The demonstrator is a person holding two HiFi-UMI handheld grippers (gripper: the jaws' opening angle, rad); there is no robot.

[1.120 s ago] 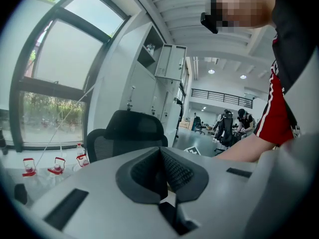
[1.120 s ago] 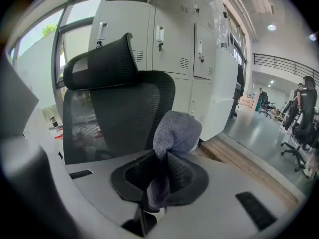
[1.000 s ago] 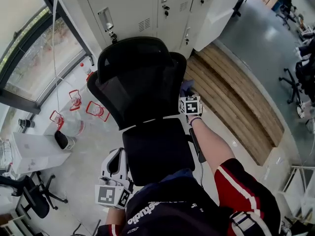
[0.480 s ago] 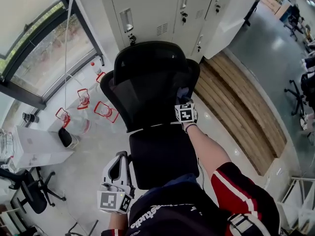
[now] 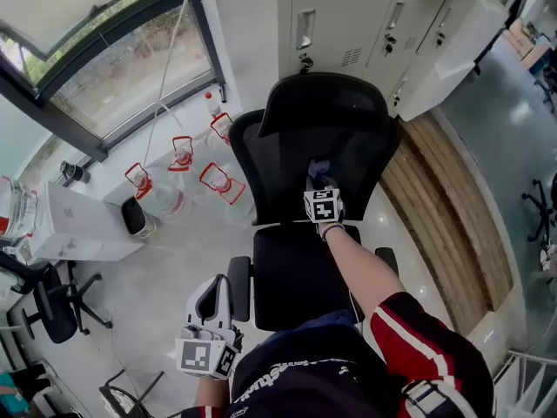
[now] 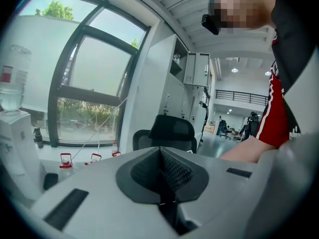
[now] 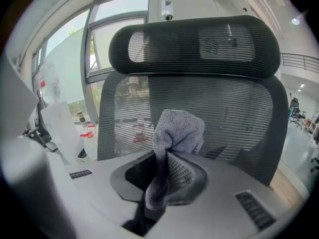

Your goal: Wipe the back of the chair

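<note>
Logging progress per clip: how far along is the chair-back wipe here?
Done: the cloth is clamped in the right gripper and raised to the lower middle of the backrest. In hand: wiping there, though contact isn't certain. Left: no wiped area shows, so the upper part and the headrest likely remain. The left gripper hangs shut and empty.

We see pale lockers (image 5: 348,16) along the far wall and a big window (image 5: 96,59) to their left. Water jugs with red handles (image 5: 181,153) stand on the floor below it, and a wooden platform (image 5: 448,225) runs along the right.
</note>
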